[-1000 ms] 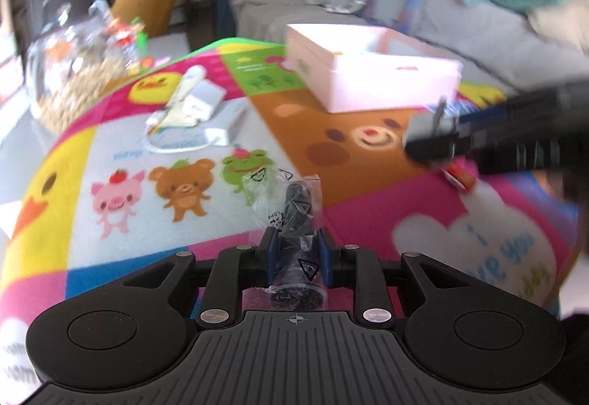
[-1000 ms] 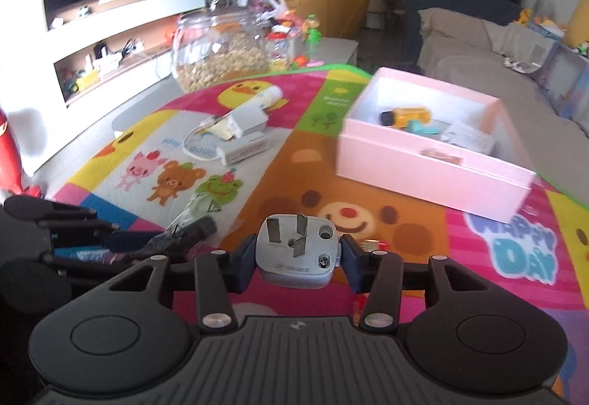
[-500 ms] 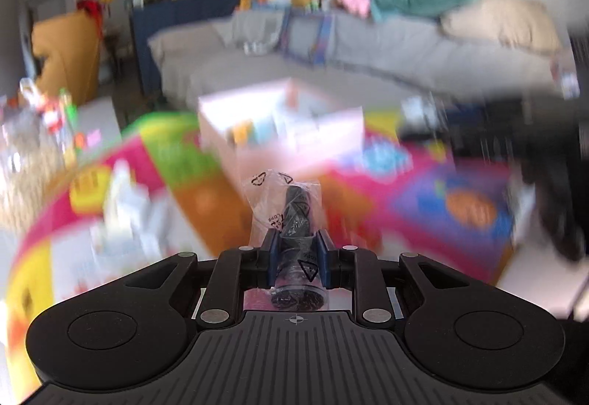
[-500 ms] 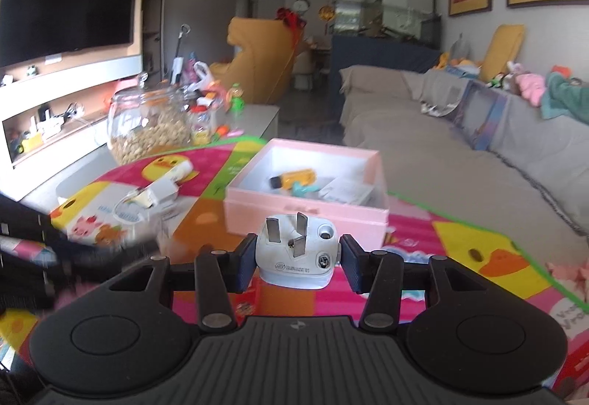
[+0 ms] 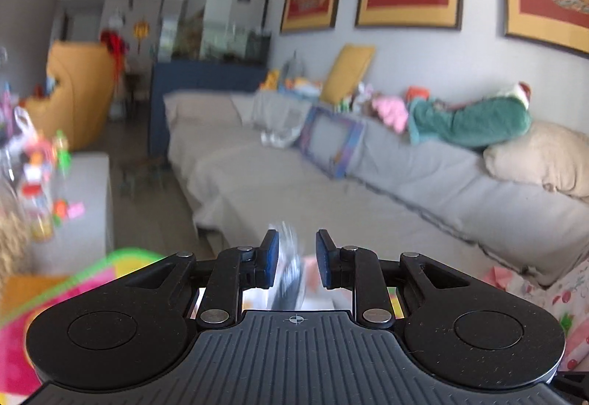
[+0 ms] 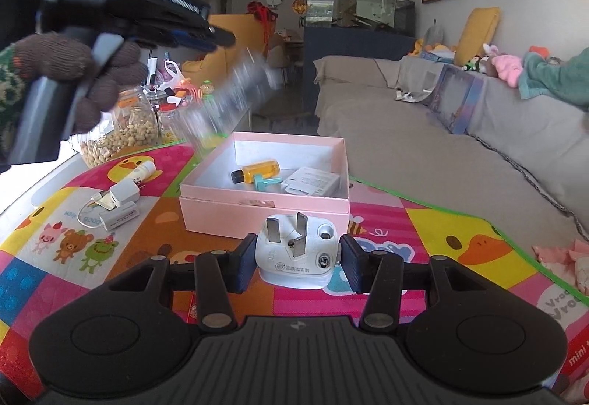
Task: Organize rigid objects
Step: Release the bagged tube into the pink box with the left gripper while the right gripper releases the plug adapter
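Holding a white plug adapter [image 6: 298, 250] squarely between its pads, the right gripper [image 6: 297, 259] is clamped on the plug's two flanks, with the metal prongs tipped up and away toward 12 o'clock. The open pink box [image 6: 265, 211] lies straight ahead at 12 o'clock, just beyond the plug, and its near wall runs across from 9 to 3. It already holds a yellow bottle [image 6: 259, 171], a teal piece [image 6: 267, 181] and a white card packet [image 6: 311, 183]. The box sits on a cartoon play mat [image 6: 460, 221]; a white charger [image 6: 123, 191] lies on the mat at about 10 o'clock from the plug, with a jar of nuts [image 6: 125, 132] behind it. A gloved hand [image 6: 84, 73] carries the left gripper [image 6: 221, 35] high at 10 o'clock in the right wrist view. Below its tips hangs a bagged dark piece [image 6: 228, 92], smeared into a streak whose long axis runs from 1 o'clock down to 7, aimed at the box's far left corner. In the left wrist view the left gripper's jaws stand a narrow way apart around that piece [image 5: 289, 268], which sits nearer the left pad. It is too blurred to tell whether the pads press on it. The left hand looks nearer to dropping into the box, since it is over the rim; the right needs a short push to 12 o'clock and a lift over the near wall.
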Tool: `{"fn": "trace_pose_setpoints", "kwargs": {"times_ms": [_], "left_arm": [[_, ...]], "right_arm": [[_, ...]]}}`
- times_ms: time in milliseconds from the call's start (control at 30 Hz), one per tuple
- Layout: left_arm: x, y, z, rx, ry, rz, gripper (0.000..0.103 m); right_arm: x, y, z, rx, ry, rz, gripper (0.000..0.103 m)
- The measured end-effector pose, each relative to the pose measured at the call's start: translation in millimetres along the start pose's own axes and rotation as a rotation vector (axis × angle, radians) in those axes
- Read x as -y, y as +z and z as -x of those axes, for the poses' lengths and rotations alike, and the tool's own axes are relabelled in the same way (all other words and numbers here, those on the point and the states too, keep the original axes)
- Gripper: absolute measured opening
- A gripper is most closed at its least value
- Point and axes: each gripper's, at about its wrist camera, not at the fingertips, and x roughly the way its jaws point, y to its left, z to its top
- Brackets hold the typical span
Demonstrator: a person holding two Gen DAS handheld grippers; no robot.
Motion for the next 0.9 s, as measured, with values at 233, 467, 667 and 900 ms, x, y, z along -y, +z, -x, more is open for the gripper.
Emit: {"fn": "trace_pose_setpoints", "kwargs": {"times_ms": [233,467,667,900], "left_arm": [[-46.4,-56.1,25.5,-0.088,0.003,0.143,0.025],[-81.4,-137.7,92.1,-0.209,0.109,0.195,0.025],[-86.5,-169.0,124.7,-0.247,0.198,0.125,0.025],[-124.6,-171.0,137.7,-0.202,0.300,0.240,0.025]], "right_arm": [[6.9,4.1,-13.4,-0.036,-0.021,-0.023,0.048],[-5.4,56.2,-45.2,0.018,-0.003,-0.015,0.048],[-16.0,132.0,-86.6,0.060,0.038,-0.028,0.068],[-36.0,114.6,-100.6,-0.038,0.058,-0.039,0.073]]}}
